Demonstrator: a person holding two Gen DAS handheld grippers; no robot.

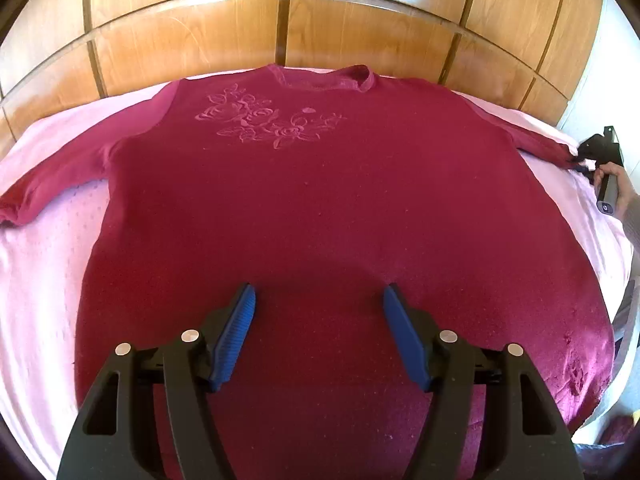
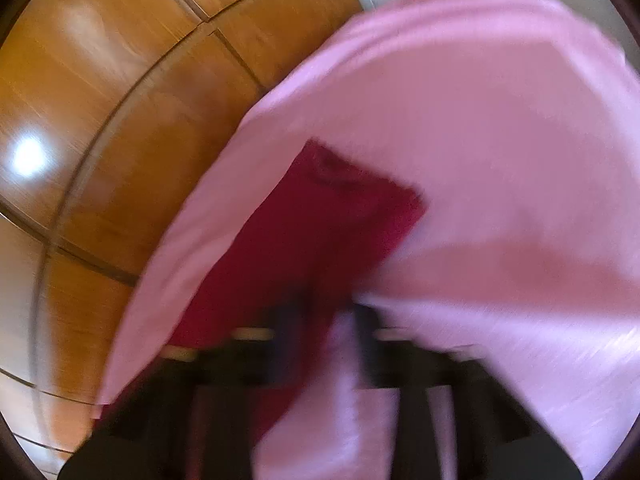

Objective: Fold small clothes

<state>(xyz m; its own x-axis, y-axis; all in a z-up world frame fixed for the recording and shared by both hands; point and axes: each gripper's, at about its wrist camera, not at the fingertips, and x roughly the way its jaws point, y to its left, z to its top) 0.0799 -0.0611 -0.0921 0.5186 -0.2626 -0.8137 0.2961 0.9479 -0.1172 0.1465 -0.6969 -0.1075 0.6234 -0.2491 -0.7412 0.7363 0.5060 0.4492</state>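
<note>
Your left gripper's [image 1: 318, 300] blue fingers stand spread above the dark red knitted sweater [image 1: 320, 208], lying flat on the pink bedsheet [image 1: 44, 272]. Your right gripper [image 2: 320, 312] is pressed together at the sleeve end [image 2: 352, 200]. The knit is soft and limp; take it at the hem corners.
</note>
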